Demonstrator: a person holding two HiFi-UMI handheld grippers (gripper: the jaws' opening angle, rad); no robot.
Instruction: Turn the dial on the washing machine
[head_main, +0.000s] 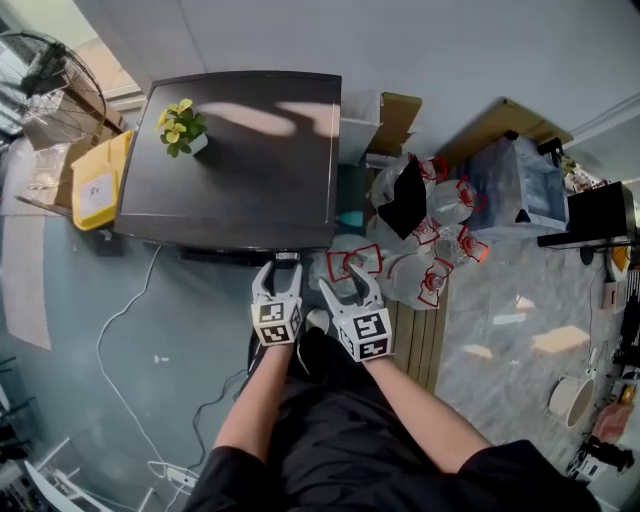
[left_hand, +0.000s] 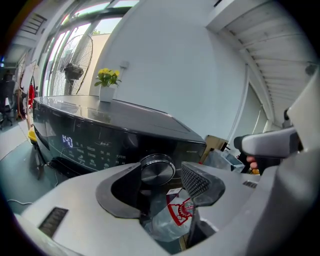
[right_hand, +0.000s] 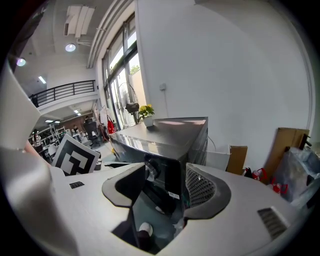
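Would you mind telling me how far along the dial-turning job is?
Done: the left gripper is at the front of the machine, with the dial framed between its open jaws. In hand: nothing; neither jaw seems to touch the dial, and the right gripper is open and empty. Left: closing on the dial and turning it, though whether it was turned already does not show.
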